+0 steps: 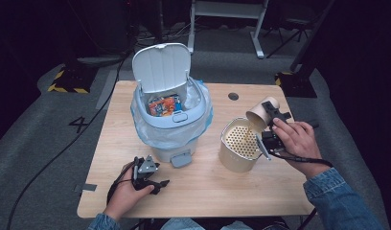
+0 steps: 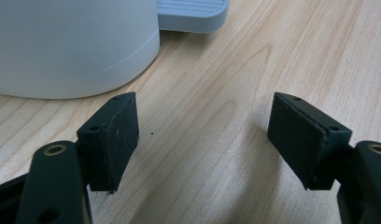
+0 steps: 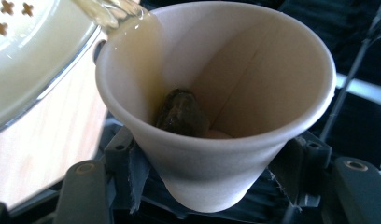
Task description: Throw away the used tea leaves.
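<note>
My right tongs point(image 1: 271, 125) clamp a paper cup point(image 1: 262, 113), tilted toward 8 o'clock, pouring pale liquid into the strainer pot point(image 1: 239, 143) at the table's point(image 1: 203, 187) 4 o'clock sector. A wet tea bag point(image 3: 181, 113) clings inside the cup. Risk: further tilt drops the bag onto the perforated insert; squeezing harder may buckle the thin wall and spill. My left tongs point(image 1: 149, 178) rest open and empty, beside the pedal bin point(image 1: 170, 115).
</note>
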`<state>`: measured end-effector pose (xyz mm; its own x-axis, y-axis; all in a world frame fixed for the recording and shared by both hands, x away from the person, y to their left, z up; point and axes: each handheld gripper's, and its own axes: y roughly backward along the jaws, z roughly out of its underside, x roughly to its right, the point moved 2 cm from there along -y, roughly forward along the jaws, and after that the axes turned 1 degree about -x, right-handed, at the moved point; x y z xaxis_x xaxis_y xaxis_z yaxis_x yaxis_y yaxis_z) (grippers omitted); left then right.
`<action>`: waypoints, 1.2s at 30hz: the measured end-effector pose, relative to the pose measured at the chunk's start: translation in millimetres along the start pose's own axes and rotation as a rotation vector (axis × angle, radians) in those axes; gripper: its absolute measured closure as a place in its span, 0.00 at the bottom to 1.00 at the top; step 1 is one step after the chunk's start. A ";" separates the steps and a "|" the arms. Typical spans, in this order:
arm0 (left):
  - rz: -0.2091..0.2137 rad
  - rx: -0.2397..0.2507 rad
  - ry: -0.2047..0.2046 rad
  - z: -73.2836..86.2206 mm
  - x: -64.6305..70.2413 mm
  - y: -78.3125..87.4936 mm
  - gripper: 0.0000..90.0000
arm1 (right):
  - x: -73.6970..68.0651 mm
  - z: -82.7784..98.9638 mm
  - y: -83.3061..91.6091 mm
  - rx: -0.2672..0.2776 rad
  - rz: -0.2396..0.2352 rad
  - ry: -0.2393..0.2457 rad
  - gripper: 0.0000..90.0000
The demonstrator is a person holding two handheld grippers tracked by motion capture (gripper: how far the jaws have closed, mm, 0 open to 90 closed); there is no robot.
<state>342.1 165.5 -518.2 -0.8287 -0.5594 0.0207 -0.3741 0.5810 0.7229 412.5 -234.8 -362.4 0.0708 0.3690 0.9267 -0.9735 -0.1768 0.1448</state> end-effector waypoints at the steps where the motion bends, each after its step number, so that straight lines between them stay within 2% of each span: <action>1: 0.000 0.000 0.000 0.0 0.0 0.0 0.28 | 0.0 -1.5 0.8 -0.002 0.011 0.018 0.40; 11: 0.000 0.000 0.000 0.0 0.0 0.0 0.28 | 0.7 -13.4 5.2 -0.035 0.123 0.203 0.40; 21: 0.000 0.000 -0.001 0.0 0.0 0.0 0.28 | -4.8 -25.0 8.4 -0.098 0.227 0.449 0.40; 36: 0.000 0.000 0.000 0.0 0.0 0.0 0.28 | 1.9 -32.2 16.7 -0.144 0.313 0.578 0.40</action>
<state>342.1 165.5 -518.2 -0.8288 -0.5592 0.0205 -0.3740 0.5809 0.7229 389.4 -207.6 -369.4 -0.3085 0.7565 0.5766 -0.9512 -0.2462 -0.1858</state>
